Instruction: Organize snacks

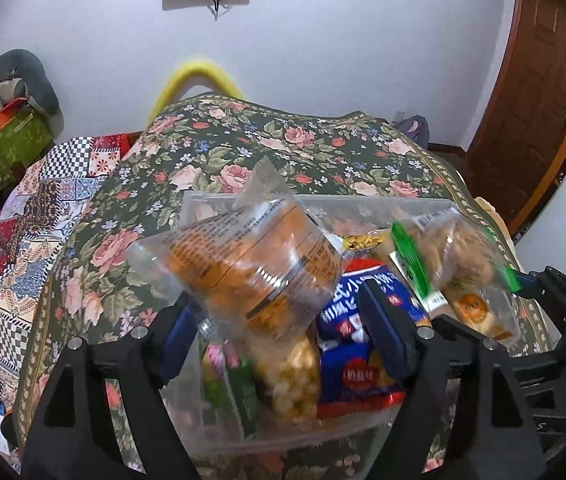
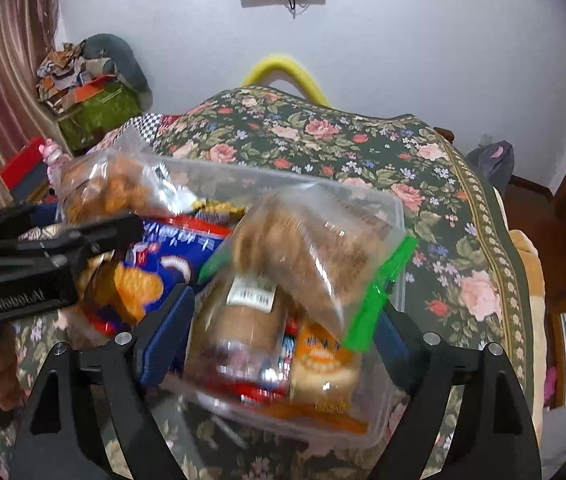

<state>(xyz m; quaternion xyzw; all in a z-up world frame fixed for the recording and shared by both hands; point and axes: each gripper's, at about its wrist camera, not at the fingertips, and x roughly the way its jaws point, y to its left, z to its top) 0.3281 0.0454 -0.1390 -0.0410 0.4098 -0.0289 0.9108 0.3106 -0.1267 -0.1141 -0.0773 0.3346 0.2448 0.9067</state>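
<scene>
A clear plastic bin (image 1: 323, 202) (image 2: 397, 216) full of snack packs sits on the floral bedspread. My left gripper (image 1: 283, 320) is shut on a clear pack of orange snacks (image 1: 251, 264), held above the bin; the pack also shows at the left of the right wrist view (image 2: 107, 188). My right gripper (image 2: 279, 332) is shut on a clear bag with a green strip holding brown snacks (image 2: 307, 256), also over the bin; it shows at the right of the left wrist view (image 1: 455, 256). A blue and red pack (image 1: 363, 360) (image 2: 171, 256) and a corn puff pack (image 1: 295, 380) lie in the bin.
The floral bedspread (image 1: 283, 140) (image 2: 363, 140) stretches beyond the bin. A patchwork quilt (image 1: 23, 240) lies to the left. Boxes and clutter (image 1: 3, 128) (image 2: 91, 92) stand at the far left. A wooden door (image 1: 543, 80) is at the right.
</scene>
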